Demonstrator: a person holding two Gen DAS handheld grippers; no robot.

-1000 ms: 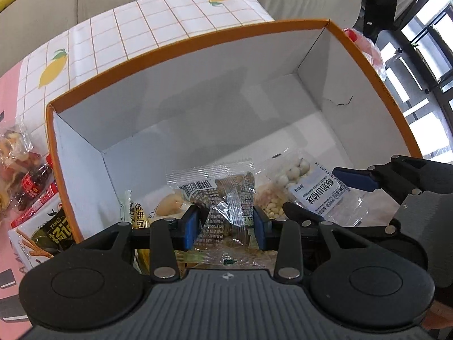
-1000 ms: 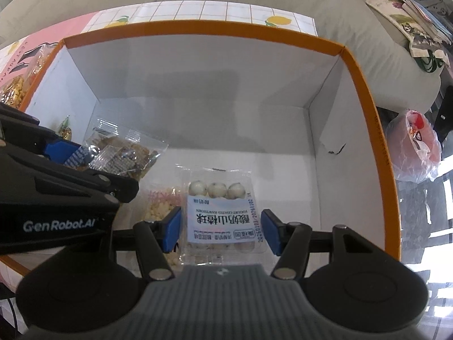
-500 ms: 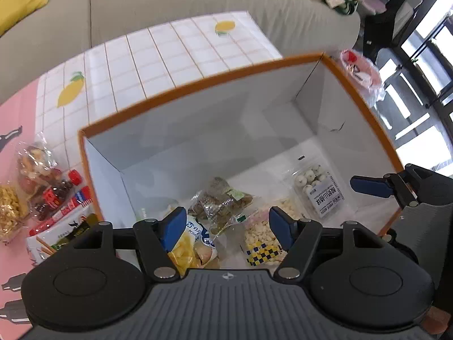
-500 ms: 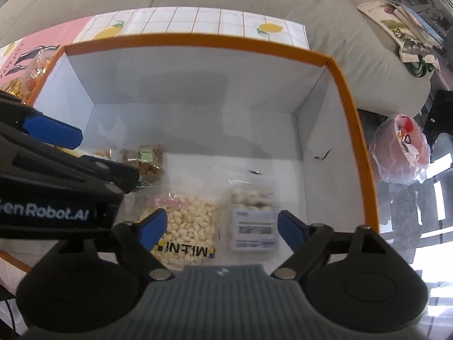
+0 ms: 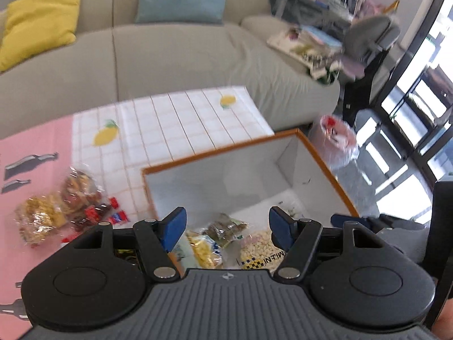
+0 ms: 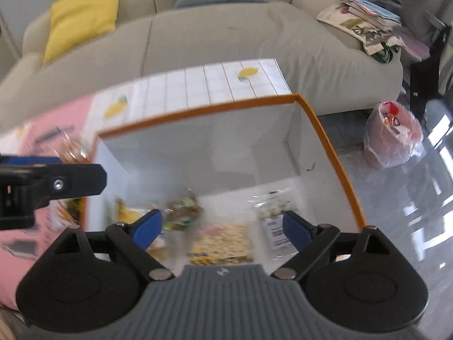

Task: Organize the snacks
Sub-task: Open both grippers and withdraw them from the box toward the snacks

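Observation:
A white box with an orange rim [image 5: 220, 150] [image 6: 198, 110] stands on the table. Several snack packs lie on its floor: a brown pack [image 5: 226, 226] [image 6: 184, 212], a yellow pack [image 5: 202, 249], a pale bean pack [image 5: 260, 250] [image 6: 223, 240] and a pack of white balls [image 6: 276, 215]. My left gripper [image 5: 228, 226] is open and empty, held above the box's near left side. My right gripper [image 6: 222, 226] is open and empty above the box's near edge. The left gripper's side shows at the left of the right wrist view [image 6: 51, 181].
Several loose snack packs [image 5: 65, 206] lie on the pink mat [image 5: 28, 147] left of the box. A lemon-print cloth [image 5: 170, 121] lies behind the box. A grey sofa [image 5: 184, 51] stands beyond the table. A pink bin bag [image 6: 392, 136] sits on the floor at right.
Both grippers let go of their packs, opened wide and rose back out of the box. The brown pack and the white-ball pack now lie on the box floor.

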